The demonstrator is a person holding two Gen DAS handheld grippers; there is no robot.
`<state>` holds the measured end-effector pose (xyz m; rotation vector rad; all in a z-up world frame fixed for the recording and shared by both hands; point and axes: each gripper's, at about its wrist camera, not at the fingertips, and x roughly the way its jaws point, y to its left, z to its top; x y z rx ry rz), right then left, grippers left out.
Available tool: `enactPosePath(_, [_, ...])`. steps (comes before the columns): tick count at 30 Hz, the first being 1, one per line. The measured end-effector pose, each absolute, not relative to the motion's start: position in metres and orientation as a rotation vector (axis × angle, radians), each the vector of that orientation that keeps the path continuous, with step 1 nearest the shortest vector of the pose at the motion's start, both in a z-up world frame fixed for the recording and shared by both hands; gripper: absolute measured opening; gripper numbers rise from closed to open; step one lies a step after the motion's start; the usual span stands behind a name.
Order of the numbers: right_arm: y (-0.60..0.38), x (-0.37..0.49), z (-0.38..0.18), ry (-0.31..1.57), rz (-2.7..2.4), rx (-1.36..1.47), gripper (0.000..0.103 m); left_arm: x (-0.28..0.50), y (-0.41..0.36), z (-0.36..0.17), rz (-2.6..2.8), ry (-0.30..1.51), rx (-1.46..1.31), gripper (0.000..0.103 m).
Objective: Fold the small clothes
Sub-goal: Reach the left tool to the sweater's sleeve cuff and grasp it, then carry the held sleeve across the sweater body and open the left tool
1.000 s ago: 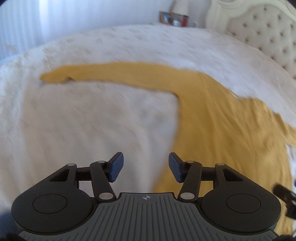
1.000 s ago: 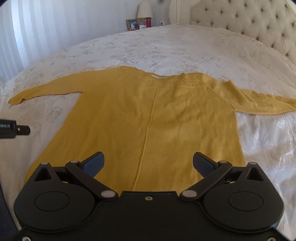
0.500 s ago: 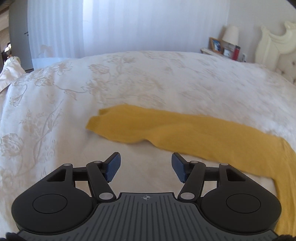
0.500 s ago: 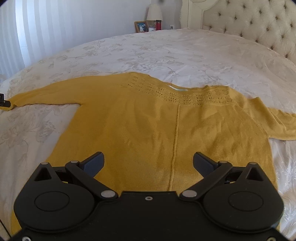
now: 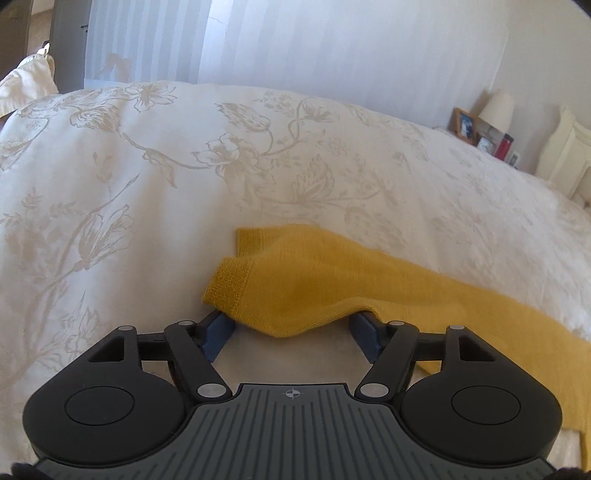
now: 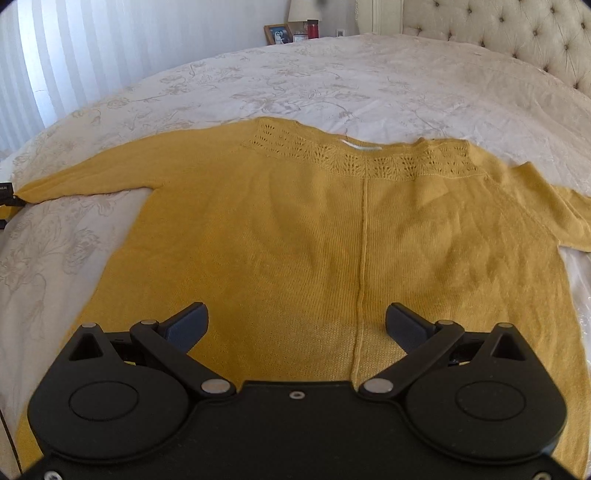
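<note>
Item, left claw [image 5: 291, 334]: jaws opening, the cuff of the yellow sweater's sleeve [image 5: 236, 280] draped across the gap between the blue pads [image 5: 218, 332], not pinched. Item, right claw [image 6: 295, 325]: jaws wide apart, gripping nothing, poised over the lower body of the yellow sweater [image 6: 295, 229], which lies flat, sleeves spread, on the bed [image 6: 332, 74] with its white floral cover. Beyond: tufted headboard [image 6: 517, 33]; nightstand with picture frame [image 6: 277, 34] and lamp [image 6: 301, 11].
</note>
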<state>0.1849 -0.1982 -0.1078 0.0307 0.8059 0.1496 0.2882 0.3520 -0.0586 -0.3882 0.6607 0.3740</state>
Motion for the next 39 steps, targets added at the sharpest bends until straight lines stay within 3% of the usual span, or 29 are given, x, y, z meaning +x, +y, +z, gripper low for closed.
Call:
enactPosePath(12, [-0.196, 0.183, -0.102, 0.805, 0.170, 0.039, 0.102, 0.258, 0.356, -0.052, 0.293, 0.566, -0.518, 0.072])
enactPosePath(22, [-0.196, 0.181, -0.100, 0.809, 0.177, 0.052, 0.102, 0.294, 0.383, -0.066, 0.410, 0.592, -0.668, 0.072])
enactPosePath(24, [-0.197, 0.181, -0.100, 0.811, 0.175, 0.059, 0.102, 0.301, 0.381, -0.065, 0.428, 0.606, -0.637, 0.047])
enactPosePath(25, [-0.199, 0.180, -0.100, 0.812, 0.174, 0.064, 0.102, 0.304, 0.381, -0.063, 0.428, 0.615, -0.637, 0.015])
enactPosePath(26, [-0.200, 0.179, -0.100, 0.811, 0.174, 0.069, 0.102, 0.307, 0.382, -0.062, 0.408, 0.627, -0.660, 0.009])
enactPosePath(32, [-0.213, 0.175, -0.098, 0.802, 0.163, 0.090, 0.102, 0.311, 0.344, -0.013, 0.275, 0.559, -0.612, 0.008])
enactPosePath(39, [-0.232, 0.162, -0.095, 0.786, 0.143, 0.138, 0.102, 0.331, 0.215, 0.064, -0.031, 0.494, -0.483, 0.008])
